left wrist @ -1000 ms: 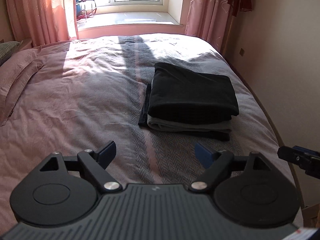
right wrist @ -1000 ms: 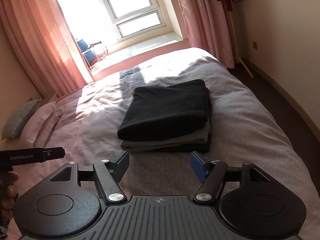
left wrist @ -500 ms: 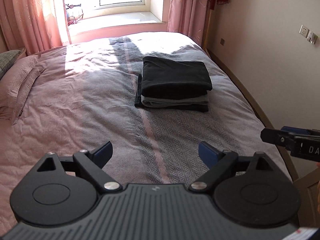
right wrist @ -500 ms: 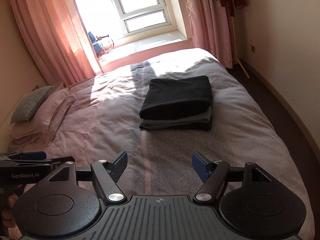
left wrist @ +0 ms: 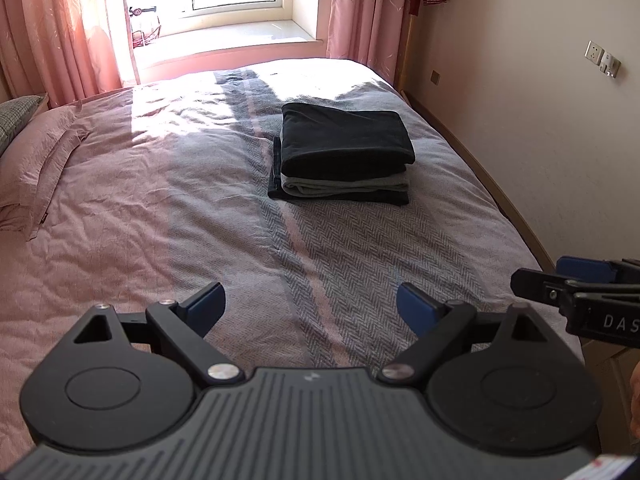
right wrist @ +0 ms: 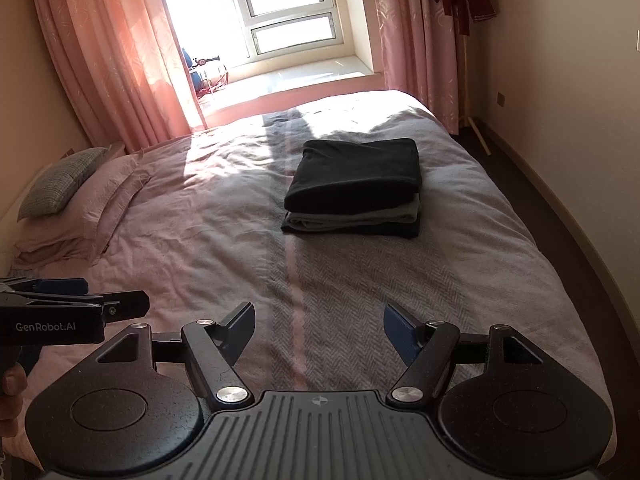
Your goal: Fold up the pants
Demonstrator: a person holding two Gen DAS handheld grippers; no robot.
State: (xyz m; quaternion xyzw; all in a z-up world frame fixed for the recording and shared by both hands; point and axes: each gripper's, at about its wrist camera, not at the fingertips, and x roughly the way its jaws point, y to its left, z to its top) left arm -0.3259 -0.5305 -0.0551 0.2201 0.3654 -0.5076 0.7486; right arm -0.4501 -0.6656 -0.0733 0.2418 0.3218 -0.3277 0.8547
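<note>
A stack of folded pants [left wrist: 344, 152] sits on the bed [left wrist: 160, 208], on the grey herringbone half of the cover, toward the window end and well ahead of both tools. The stack has three layers: a black pair on top, a grey pair [left wrist: 344, 189] beneath, and a dark pair at the bottom whose edge shows along the front and left side. Edges are roughly squared, with the folds facing the cameras. The left gripper [left wrist: 312, 308] hangs above the near part of the cover, jaws spread wide, nothing between the blue pads, well apart from the stack. The right gripper [right wrist: 319, 326] hangs likewise over the near cover, jaws released and empty, the stack well ahead of it and slightly right of the pink stripe that runs up the cover. Each tool shows at the edge of the other's view, so the two are side by side. Fingers of a hand [right wrist: 12, 396] show at the left edge of the right wrist view. Pink pillows [right wrist: 100, 208] lie at the left, with a grey checked cushion [right wrist: 60, 184] behind them. Sunlight falls across the far cover from the window [right wrist: 288, 12] between pink curtains [right wrist: 112, 48].
</note>
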